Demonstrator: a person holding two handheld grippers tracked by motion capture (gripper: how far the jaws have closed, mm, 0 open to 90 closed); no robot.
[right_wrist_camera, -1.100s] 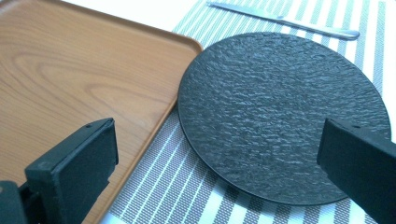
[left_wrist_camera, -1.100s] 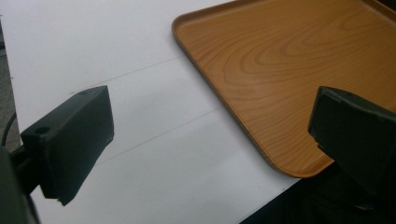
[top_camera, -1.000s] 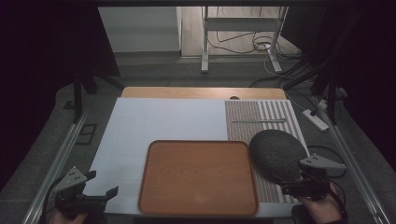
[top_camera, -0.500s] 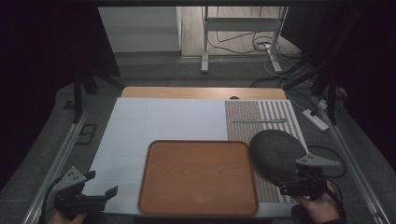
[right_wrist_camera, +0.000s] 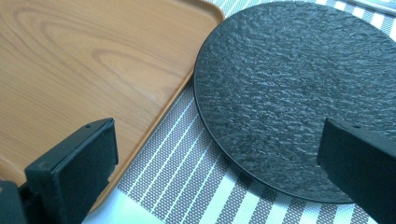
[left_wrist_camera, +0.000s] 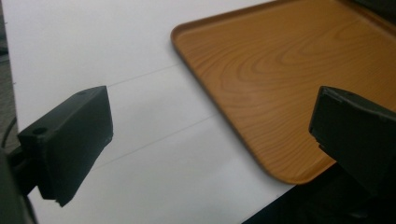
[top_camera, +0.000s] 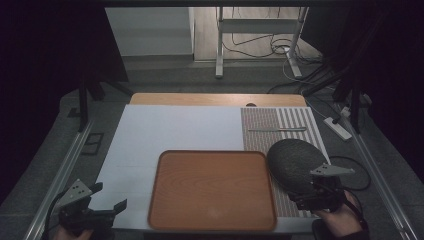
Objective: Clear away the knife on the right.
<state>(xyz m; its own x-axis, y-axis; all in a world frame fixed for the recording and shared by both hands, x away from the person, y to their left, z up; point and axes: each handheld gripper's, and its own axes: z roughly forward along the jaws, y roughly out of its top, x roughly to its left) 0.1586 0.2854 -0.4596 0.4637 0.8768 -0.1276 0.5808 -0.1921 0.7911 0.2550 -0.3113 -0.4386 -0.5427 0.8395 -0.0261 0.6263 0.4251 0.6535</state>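
A brown wooden tray [top_camera: 212, 190] lies at the front middle of the white table top [top_camera: 175, 130]. Right of it a dark textured round plate [top_camera: 295, 162] rests on a striped placemat [top_camera: 280, 125]. My right gripper [top_camera: 307, 199] hovers open over the plate's near edge; in the right gripper view the plate [right_wrist_camera: 299, 93] and the tray's corner [right_wrist_camera: 93, 60] lie between its spread jaws. My left gripper [top_camera: 107, 212] is open at the table's front left corner, its view facing the tray [left_wrist_camera: 289, 79] across bare white surface.
A knife [top_camera: 276, 129] lies across the far part of the placemat. Metal rails [top_camera: 65, 170] run along both sides of the table. Cables and a power strip [top_camera: 339, 128] lie on the floor at the right. A desk frame [top_camera: 260, 30] stands behind.
My right gripper has drifted slightly left and nearer over the plate's front edge. The left gripper has barely moved.
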